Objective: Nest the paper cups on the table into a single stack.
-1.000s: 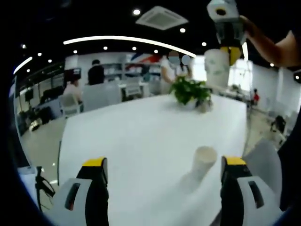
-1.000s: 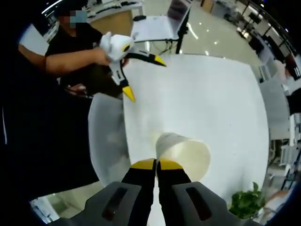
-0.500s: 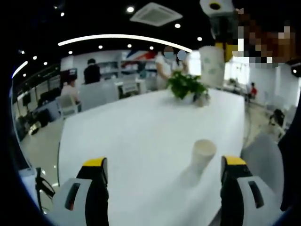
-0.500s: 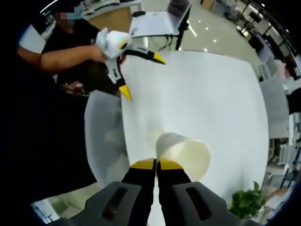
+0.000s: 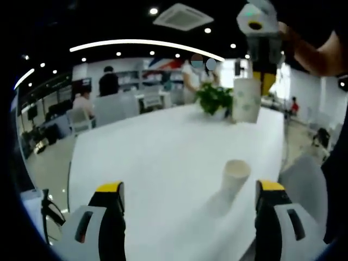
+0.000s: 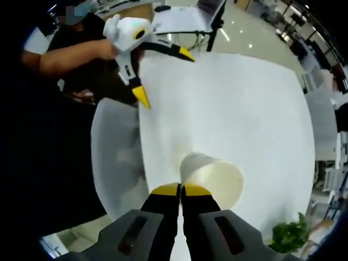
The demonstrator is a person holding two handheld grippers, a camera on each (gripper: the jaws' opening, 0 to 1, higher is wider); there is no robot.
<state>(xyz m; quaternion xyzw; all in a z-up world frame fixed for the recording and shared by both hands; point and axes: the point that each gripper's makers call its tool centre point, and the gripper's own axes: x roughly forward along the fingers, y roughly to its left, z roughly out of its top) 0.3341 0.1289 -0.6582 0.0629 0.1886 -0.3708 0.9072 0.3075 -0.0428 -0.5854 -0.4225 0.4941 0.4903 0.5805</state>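
1. In the right gripper view, I find my right gripper (image 6: 181, 190) with its yellow-tipped jaws pressed together on the wall of a paper cup (image 6: 215, 178). The cup is pinched at its rim edge and its mouth opens away from the camera.

2. In the left gripper view, the same right gripper (image 5: 260, 69) hangs tips-down from above, carried by a hand and forearm (image 5: 307, 46) entering from the upper right. The held cup (image 5: 246, 99) hangs upright in the air above the far part of the table.

3. My left gripper (image 5: 190, 187) has its jaws spread wide with nothing between them. In the right gripper view I see it (image 6: 163, 73) held out level over the near table edge, gripped by the person's hand (image 6: 103, 50).

4. A second cup (image 5: 234, 178) stands upright on the white table (image 5: 157, 157), just ahead of the left gripper's right-hand jaw and well below the held cup.

5. Beyond: a potted plant (image 5: 216, 100) at the table's far end, just beside the held cup in the picture.
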